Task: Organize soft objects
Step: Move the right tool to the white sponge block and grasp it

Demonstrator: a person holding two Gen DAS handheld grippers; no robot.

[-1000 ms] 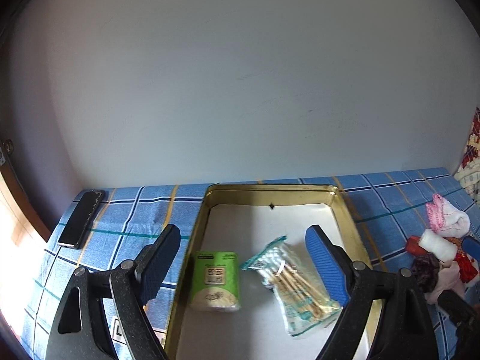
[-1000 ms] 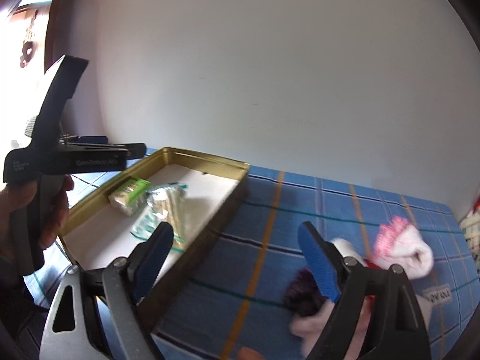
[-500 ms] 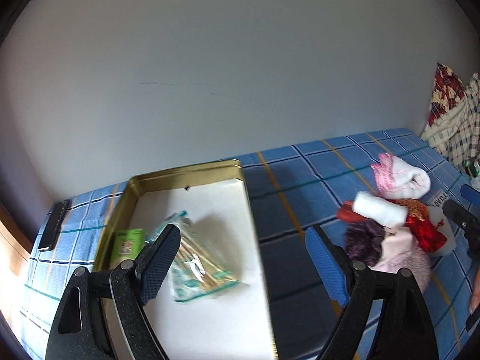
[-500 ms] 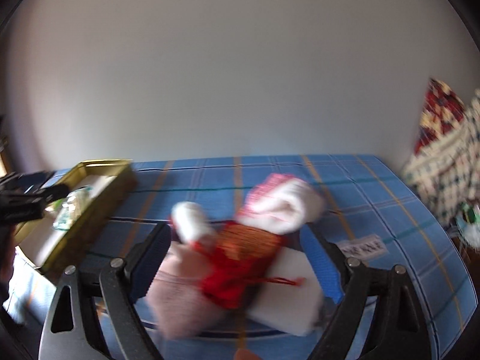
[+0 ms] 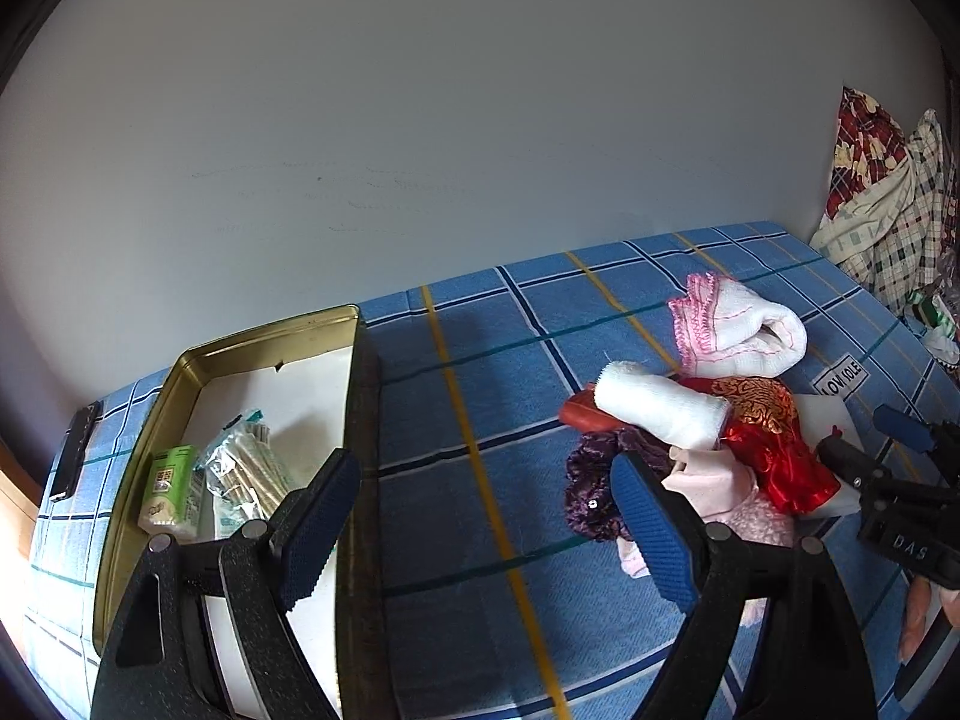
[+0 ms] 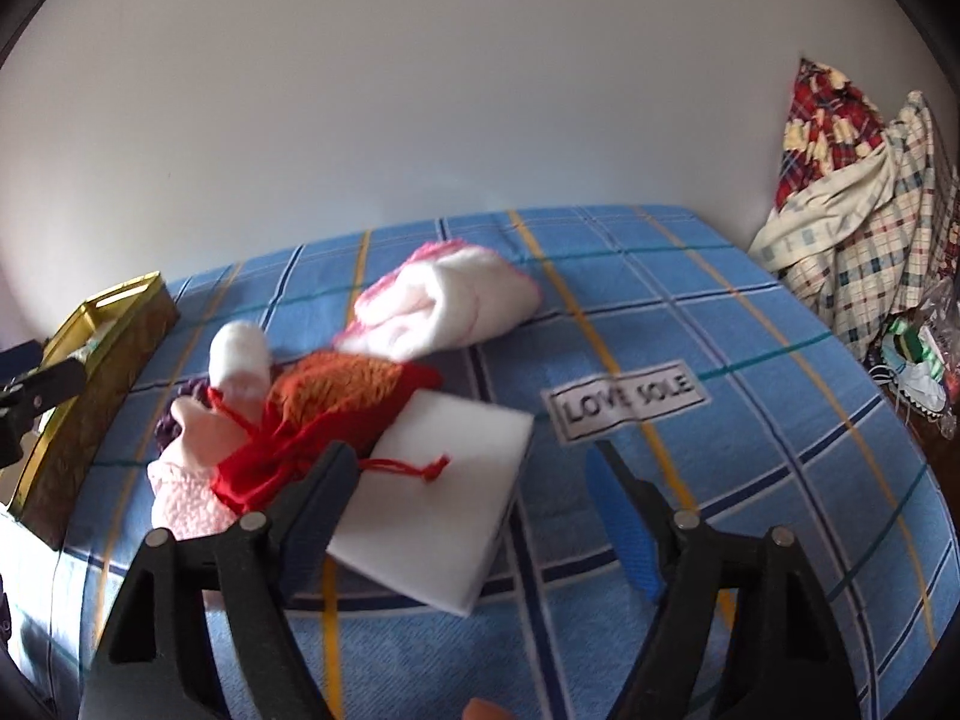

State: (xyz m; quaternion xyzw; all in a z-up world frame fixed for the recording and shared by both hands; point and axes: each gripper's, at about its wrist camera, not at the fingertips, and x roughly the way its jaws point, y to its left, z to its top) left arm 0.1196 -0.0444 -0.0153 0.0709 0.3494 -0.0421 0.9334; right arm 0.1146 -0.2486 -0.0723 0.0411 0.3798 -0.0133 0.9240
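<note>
A heap of soft things lies on the blue checked cloth: a white towel with pink trim (image 5: 744, 330) (image 6: 456, 300), a white roll (image 5: 660, 408) (image 6: 240, 360), a red and gold drawstring pouch (image 5: 768, 438) (image 6: 324, 414), purple fabric (image 5: 594, 480) and a pink fluffy piece (image 6: 186, 492). My left gripper (image 5: 486, 522) stands open over bare cloth between the gold tray (image 5: 264, 336) and the heap. My right gripper (image 6: 474, 510) straddles a white foam block (image 6: 444, 492). Its jaws are closing, and the right pad is still clear of the block.
In the tray lie a green tissue pack (image 5: 168, 492) and a bag of cotton swabs (image 5: 246, 468). A phone (image 5: 75, 450) lies left of the tray. Plaid clothes (image 6: 852, 228) are piled at the far right. A "LOVE SOLE" label (image 6: 624, 399) is on the cloth.
Both grippers swung right, away from the tray and toward the heap. The right gripper came down over the foam block and its jaws narrowed. The left gripper's opening is unchanged.
</note>
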